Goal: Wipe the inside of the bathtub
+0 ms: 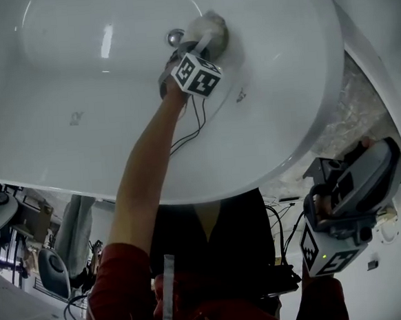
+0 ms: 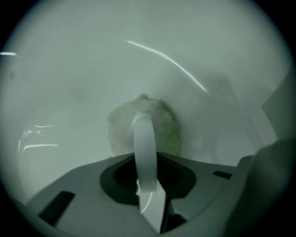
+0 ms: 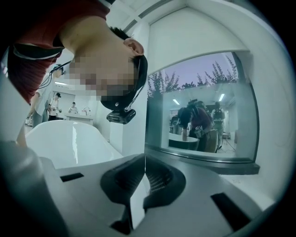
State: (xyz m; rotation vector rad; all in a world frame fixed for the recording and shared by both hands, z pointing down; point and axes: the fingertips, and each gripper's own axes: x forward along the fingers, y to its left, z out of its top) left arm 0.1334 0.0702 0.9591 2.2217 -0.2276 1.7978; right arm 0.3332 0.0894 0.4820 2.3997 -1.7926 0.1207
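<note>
The left gripper is held deep inside the white bathtub, right beside the shiny drain. In the left gripper view, its jaws are seen closed on a white loop, with no gap left around it. The loop is joined to a round, fluffy, pale pad, and the pad is pressed flat against the tub's smooth inner side. The loop runs straight out from the jaws to the pad, so the pad is pointed away from the gripper and into the tub wall. The pad looks round, so no long side can be told. In the head view, the tub is stretched across the picture from left to right. The right gripper is held outside the tub, past its rim and well apart from the pad. Its jaws are pressed together and nothing is held between them.
</note>
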